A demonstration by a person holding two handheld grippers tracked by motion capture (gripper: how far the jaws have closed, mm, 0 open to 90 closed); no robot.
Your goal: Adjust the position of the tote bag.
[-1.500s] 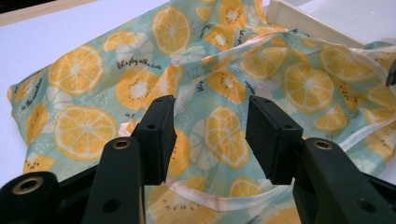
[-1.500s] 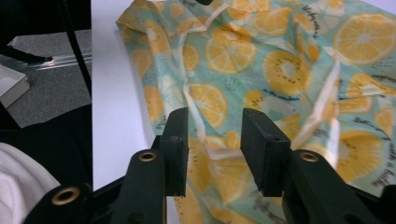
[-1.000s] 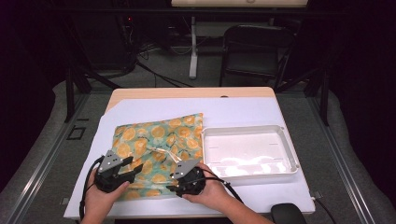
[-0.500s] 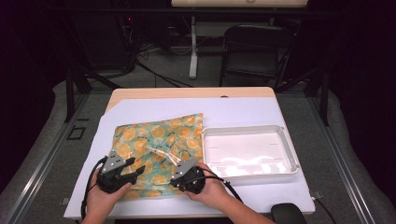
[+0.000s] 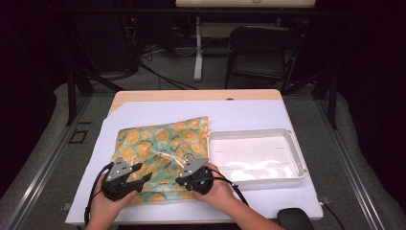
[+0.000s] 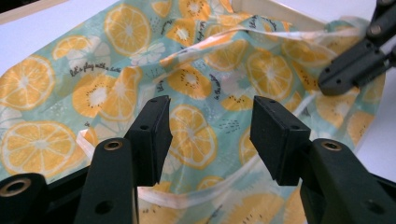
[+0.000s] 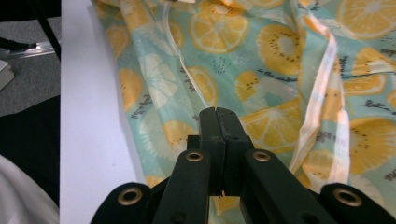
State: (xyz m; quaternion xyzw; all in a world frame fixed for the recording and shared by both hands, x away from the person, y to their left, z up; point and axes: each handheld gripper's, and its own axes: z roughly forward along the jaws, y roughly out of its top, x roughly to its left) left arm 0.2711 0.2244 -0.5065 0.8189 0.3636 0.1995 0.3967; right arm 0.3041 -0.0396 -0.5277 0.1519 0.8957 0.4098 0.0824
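A cloth printed with orange and kiwi slices lies rumpled on a white sheet. My left gripper hovers over its near left part. Its jaws stand open above the print, with a pale hem running below them. My right gripper sits at the near edge and points left. It is shut, its jaws have just been closing, and a thin pale seam of the cloth runs into the tips. The right gripper's jaws also show at the far right of the left gripper view.
A shallow white tray stands against the cloth's right side. A dark rounded object lies at the table's near right corner. Beyond the table's far edge stand a black chair and stand legs.
Both hands stay nearly in place at the cloth's near edge. The left gripper has edged slightly towards the cloth's middle.
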